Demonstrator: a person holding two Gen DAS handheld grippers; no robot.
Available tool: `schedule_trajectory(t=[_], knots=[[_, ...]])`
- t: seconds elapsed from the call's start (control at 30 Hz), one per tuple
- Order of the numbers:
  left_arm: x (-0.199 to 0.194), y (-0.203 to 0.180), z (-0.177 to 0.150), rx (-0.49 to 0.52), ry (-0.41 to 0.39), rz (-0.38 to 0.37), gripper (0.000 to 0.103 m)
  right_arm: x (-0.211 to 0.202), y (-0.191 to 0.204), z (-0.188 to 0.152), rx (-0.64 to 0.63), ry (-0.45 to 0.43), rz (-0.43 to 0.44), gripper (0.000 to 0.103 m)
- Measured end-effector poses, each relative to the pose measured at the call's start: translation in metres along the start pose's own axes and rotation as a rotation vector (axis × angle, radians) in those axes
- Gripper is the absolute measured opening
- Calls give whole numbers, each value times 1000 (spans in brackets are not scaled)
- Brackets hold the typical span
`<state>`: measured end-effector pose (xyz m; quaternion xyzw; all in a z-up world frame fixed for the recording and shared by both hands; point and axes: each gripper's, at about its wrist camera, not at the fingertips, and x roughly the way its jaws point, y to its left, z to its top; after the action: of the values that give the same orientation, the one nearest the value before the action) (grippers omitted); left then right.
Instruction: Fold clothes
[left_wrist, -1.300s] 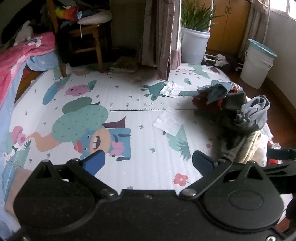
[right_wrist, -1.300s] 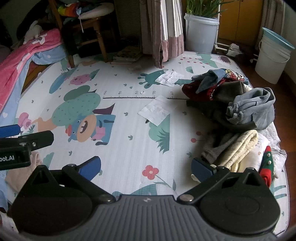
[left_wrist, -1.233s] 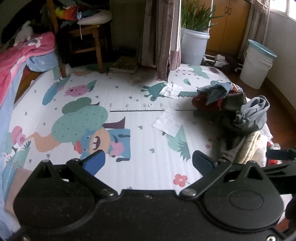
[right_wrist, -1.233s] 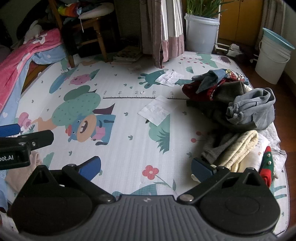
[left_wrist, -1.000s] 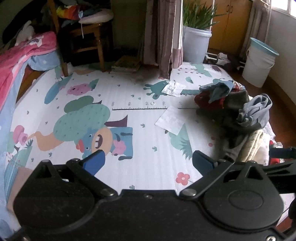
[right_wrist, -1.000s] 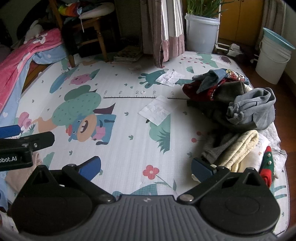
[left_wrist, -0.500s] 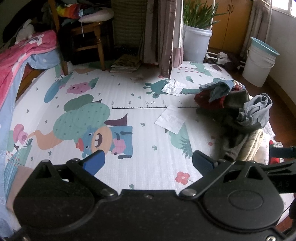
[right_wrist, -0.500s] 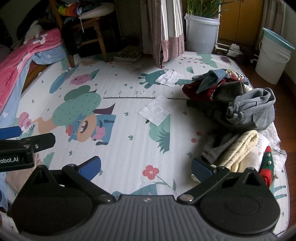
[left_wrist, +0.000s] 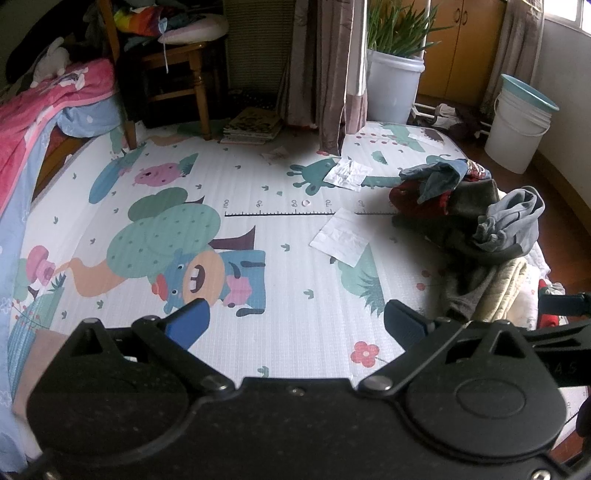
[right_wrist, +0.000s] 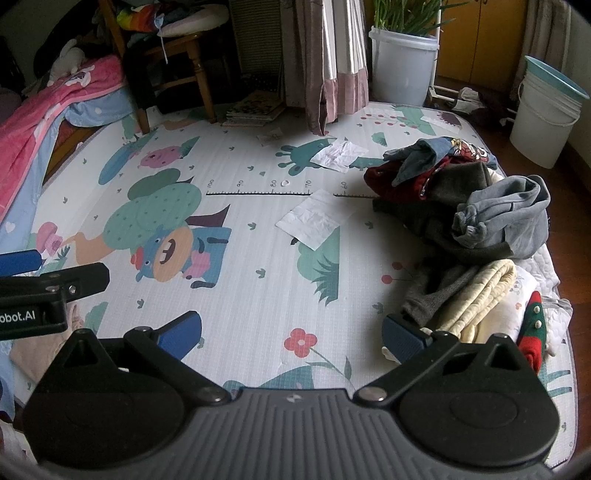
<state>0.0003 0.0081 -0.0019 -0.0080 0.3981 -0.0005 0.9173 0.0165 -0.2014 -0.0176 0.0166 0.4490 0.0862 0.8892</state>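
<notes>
A pile of clothes (right_wrist: 476, 221) lies at the right edge of the cartoon play mat (right_wrist: 258, 295): a grey hoodie (right_wrist: 513, 218), dark red and blue garments (right_wrist: 424, 166), a cream quilted piece (right_wrist: 476, 295). The pile also shows in the left wrist view (left_wrist: 480, 229). My left gripper (left_wrist: 295, 325) is open and empty above the mat's near side. My right gripper (right_wrist: 291, 336) is open and empty, its right finger (right_wrist: 402, 339) close beside the cream piece. The left gripper's side shows at the left of the right wrist view (right_wrist: 51, 291).
A white paper (right_wrist: 314, 221) and a crumpled paper (right_wrist: 340, 155) lie on the mat. A bed with a pink blanket (right_wrist: 48, 110) is on the left. A wooden chair (right_wrist: 177, 55), curtain (right_wrist: 332, 55), plant bucket (right_wrist: 402, 66) and white bucket (right_wrist: 546, 110) stand behind.
The left gripper's view has drifted slightly back and up over the mat. The right gripper has barely moved. Both stay open and empty.
</notes>
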Motion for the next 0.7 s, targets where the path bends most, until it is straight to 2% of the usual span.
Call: schedule_trajectory(t=[0.7], knots=[[2, -6, -5, 6, -4, 7, 102, 0, 0, -2, -5, 1, -1, 103]])
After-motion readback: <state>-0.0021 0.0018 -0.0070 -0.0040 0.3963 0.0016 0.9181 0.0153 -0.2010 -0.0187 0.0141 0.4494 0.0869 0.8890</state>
